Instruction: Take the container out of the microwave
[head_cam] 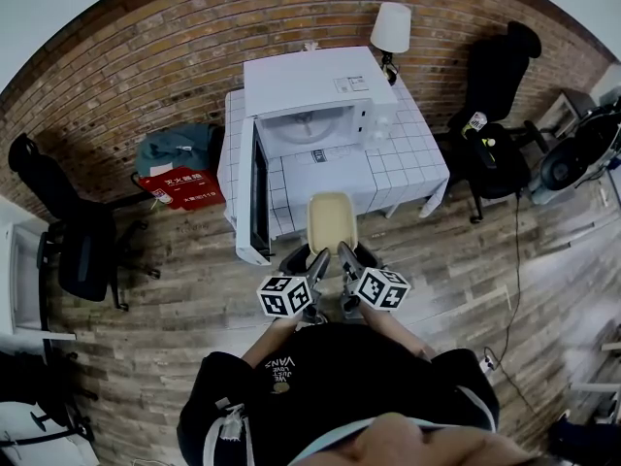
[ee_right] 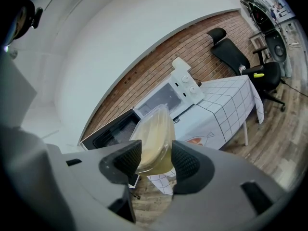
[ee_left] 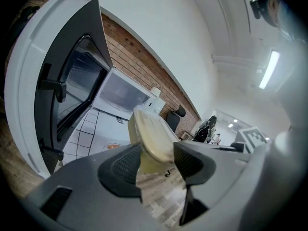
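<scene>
Left gripper [head_cam: 318,258] and right gripper [head_cam: 345,253] each clench the near rim of the container [head_cam: 331,216], likely sharing its weight to keep it level, clear of the open microwave [head_cam: 310,90]

- An office-like room with a makeshift break corner is suggested, not a fitted kitchen.
- A brick wall [head_cam: 146,56] and a wood-plank floor [head_cam: 194,318] are seen all round.
- Black office chairs [head_cam: 82,250] are placed at both sides.
- A microwave [head_cam: 310,90] is set on a small table [head_cam: 408,158] covered with a white checked cloth; a white-shaded lamp [head_cam: 391,27] is seen just behind.
- Bags [head_cam: 189,187] are left on the floor by the wall.
</scene>
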`<state>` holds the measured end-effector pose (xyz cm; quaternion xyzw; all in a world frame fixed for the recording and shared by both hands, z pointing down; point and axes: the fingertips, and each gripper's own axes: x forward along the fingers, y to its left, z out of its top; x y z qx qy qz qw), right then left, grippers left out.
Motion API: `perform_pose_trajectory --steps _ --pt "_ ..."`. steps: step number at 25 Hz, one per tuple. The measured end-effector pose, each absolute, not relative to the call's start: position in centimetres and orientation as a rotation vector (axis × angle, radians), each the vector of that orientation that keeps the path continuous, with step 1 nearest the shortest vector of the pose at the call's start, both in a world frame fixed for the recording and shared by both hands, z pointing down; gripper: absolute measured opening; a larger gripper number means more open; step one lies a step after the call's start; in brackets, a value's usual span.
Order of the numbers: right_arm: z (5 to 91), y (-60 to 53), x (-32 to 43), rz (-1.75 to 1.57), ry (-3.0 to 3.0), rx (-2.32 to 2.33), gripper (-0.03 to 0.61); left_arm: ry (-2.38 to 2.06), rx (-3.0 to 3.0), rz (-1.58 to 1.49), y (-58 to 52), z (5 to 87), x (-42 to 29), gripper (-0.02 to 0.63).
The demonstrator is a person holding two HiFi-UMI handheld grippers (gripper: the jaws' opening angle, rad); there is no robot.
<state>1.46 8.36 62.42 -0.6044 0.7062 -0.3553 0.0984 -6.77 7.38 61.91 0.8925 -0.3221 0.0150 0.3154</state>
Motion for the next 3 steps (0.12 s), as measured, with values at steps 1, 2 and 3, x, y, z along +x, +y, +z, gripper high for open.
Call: perform_pose_trajectory --steps 1,2,3 --pt "62.45 8.35 1.52 -1.051 2.088 -1.790 0.192 -0.848 2.351 0.039 7.34 61.92 -6.73 0.222" --pt "62.50 8.37 1.58 -1.052 2.086 -1.791 0.192 -0.849 2.351 0.038 7.32 61.95 -6.68 0.221" --pt "62.55 8.39 1.64 -1.053 2.085 -1.793 0.192 -0.849 2.351 0.037 7.30 61.97 -6.64 0.222"
